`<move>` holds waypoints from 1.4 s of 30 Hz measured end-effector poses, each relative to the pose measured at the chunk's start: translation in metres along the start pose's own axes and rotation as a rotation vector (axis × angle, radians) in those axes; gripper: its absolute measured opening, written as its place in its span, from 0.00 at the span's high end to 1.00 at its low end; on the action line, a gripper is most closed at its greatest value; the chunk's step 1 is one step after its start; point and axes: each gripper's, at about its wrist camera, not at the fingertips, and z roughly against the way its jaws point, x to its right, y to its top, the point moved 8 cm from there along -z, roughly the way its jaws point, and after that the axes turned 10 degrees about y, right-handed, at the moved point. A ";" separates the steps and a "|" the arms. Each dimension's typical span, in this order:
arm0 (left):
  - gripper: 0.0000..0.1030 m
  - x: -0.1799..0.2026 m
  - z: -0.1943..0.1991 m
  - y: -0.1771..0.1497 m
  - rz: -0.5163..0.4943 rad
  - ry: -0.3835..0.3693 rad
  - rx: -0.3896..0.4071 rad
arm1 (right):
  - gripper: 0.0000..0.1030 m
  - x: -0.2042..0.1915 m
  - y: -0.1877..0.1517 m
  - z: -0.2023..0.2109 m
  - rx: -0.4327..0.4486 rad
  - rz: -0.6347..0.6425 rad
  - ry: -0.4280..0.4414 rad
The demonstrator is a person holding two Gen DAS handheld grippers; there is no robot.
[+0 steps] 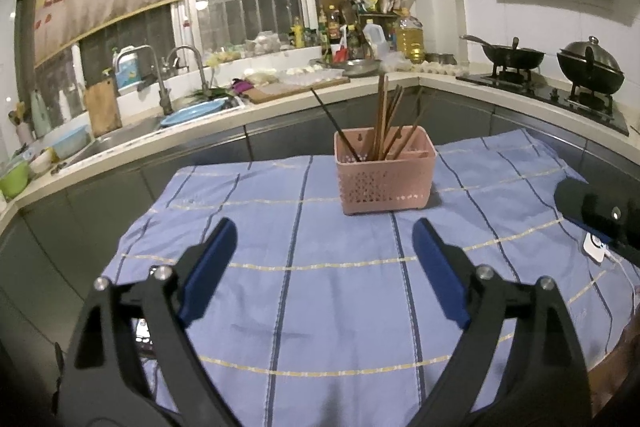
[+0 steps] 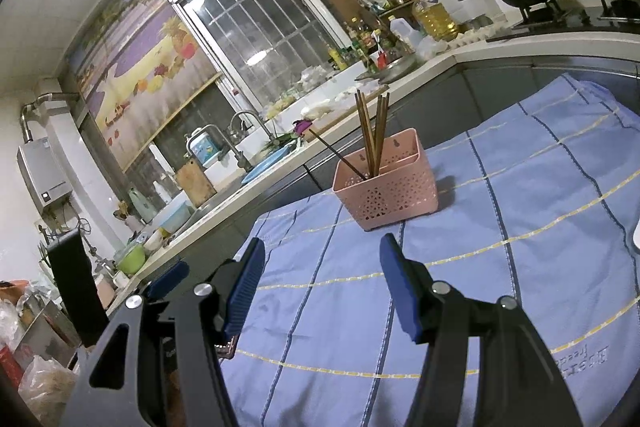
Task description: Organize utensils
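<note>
Chopsticks [image 1: 384, 119] all stand in the pink basket [image 1: 386, 179], the blue cloth [image 1: 320, 287] looks bare, and the left gripper [image 1: 324, 239] and right gripper [image 2: 322, 267] both gape empty, so little seems left.

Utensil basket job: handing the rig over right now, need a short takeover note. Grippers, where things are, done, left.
Left gripper: open, nothing between its fingers, hovering over the blue cloth.
Right gripper: open, empty too, over the same cloth.
Pink basket: upright on the cloth, ahead of both grippers, apart from them.
Chopsticks: standing in the basket, leaning at mixed angles; one dark stick tilts far left.
Done: no loose utensils visible on the cloth.
Left: possibly straightening the sticks; anything outside these views is unknown.
</note>
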 end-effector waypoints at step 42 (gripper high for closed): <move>0.06 -0.002 -0.086 -0.023 0.041 -0.166 0.000 | 0.29 0.045 -0.020 -0.062 -0.048 0.083 -0.434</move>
